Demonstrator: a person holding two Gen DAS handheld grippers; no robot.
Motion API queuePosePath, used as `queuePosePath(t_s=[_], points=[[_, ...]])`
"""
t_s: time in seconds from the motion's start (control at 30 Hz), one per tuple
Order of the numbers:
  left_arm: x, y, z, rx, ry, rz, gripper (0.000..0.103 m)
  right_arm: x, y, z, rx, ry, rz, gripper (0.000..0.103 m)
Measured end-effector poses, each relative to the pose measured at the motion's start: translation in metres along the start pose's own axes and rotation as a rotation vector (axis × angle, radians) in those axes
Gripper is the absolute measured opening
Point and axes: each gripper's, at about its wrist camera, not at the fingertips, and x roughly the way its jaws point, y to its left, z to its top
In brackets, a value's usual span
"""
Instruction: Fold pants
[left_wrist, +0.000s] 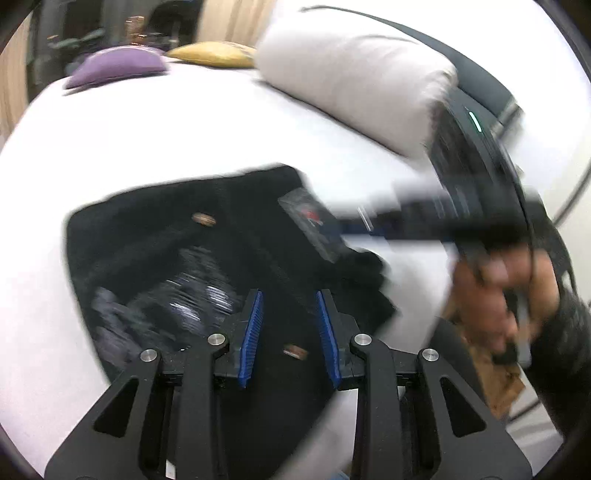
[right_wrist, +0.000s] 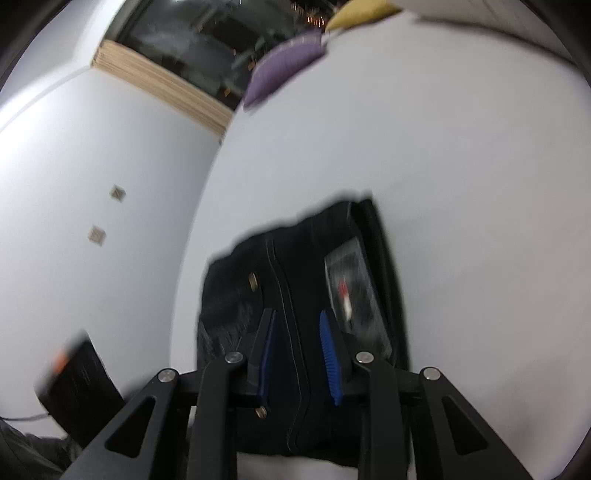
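Your left gripper (left_wrist: 289, 332) has its blue pads (left_wrist: 253, 334) spread apart with nothing between them; only dark cloth lies beneath the gap. Your right gripper (right_wrist: 299, 354) is the same in its own view: pads parted, hovering over the fabric, gripping nothing. In the left view the right tool and your right hand (left_wrist: 506, 295) are smeared with motion blur, so their exact pose there cannot be read.

The pants (left_wrist: 207, 258) lie on the white bed (left_wrist: 184, 129) as a compact dark bundle, with metal rivets and a clear-sleeved tag (right_wrist: 354, 291) showing on top. They look already folded down, so the work is likely near its close, or awaiting one last fold.

If another fold is due, bring each gripper down onto an outer edge of the bundle, not the middle, and take all layers at once so none slides. Lift both sides evenly, carry the edge over in one low arc, and release only once the cloth rests flat. Keep clear of the white pillow (left_wrist: 351, 81) beyond the bundle; the purple cushion (left_wrist: 118, 68) and yellow cushion (left_wrist: 214, 53) sit well apart.
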Motion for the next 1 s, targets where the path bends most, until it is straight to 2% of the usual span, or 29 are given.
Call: queuePosePath(t_s=[0.03, 0.1, 0.17, 0.27, 0.37, 0.43, 0.47, 0.5, 0.57, 0.63, 0.77, 1.0], points=[[0.002, 0.009, 0.004, -0.010, -0.004, 0.023, 0.029, 0.007, -0.006, -0.008, 0.018, 0.021, -0.017, 0.027], [0.008, 0.027, 0.007, -0.040, 0.001, 0.067, 0.028, 0.010, -0.013, -0.022, 0.013, 0.018, -0.048, 0.008], [0.021, 0.047, 0.015, -0.053, 0.023, 0.121, 0.029, 0.005, -0.023, -0.032, 0.036, 0.003, -0.037, 0.000], [0.034, 0.058, 0.010, -0.047, 0.046, 0.146, 0.028, -0.004, -0.029, -0.038, 0.069, -0.016, -0.023, 0.000], [0.030, 0.046, -0.004, -0.018, 0.050, 0.189, 0.029, -0.010, -0.030, -0.042, 0.063, -0.029, -0.041, 0.000], [0.023, 0.035, -0.014, -0.009, 0.060, 0.207, 0.037, -0.013, -0.031, -0.045, 0.074, -0.040, -0.044, 0.000], [0.023, 0.028, -0.020, -0.003, 0.066, 0.191, 0.049, -0.015, -0.031, -0.046, 0.074, -0.046, -0.047, 0.000], [0.019, 0.020, -0.029, 0.018, 0.073, 0.175, 0.056, -0.017, -0.031, -0.048, 0.071, -0.051, -0.055, 0.000], [0.012, 0.006, -0.038, 0.065, 0.081, 0.192, 0.066, -0.024, -0.029, -0.053, 0.071, -0.063, -0.068, 0.001], [0.004, -0.002, -0.043, 0.082, 0.096, 0.193, 0.070, -0.034, -0.026, -0.054, 0.077, -0.082, -0.083, 0.011], [-0.015, -0.002, -0.047, 0.032, 0.103, 0.186, 0.070, -0.057, -0.028, -0.048, 0.089, -0.158, -0.106, 0.049], [-0.043, 0.012, -0.048, -0.039, 0.117, 0.279, 0.071, -0.032, -0.043, -0.022, 0.100, -0.102, -0.076, 0.049]])
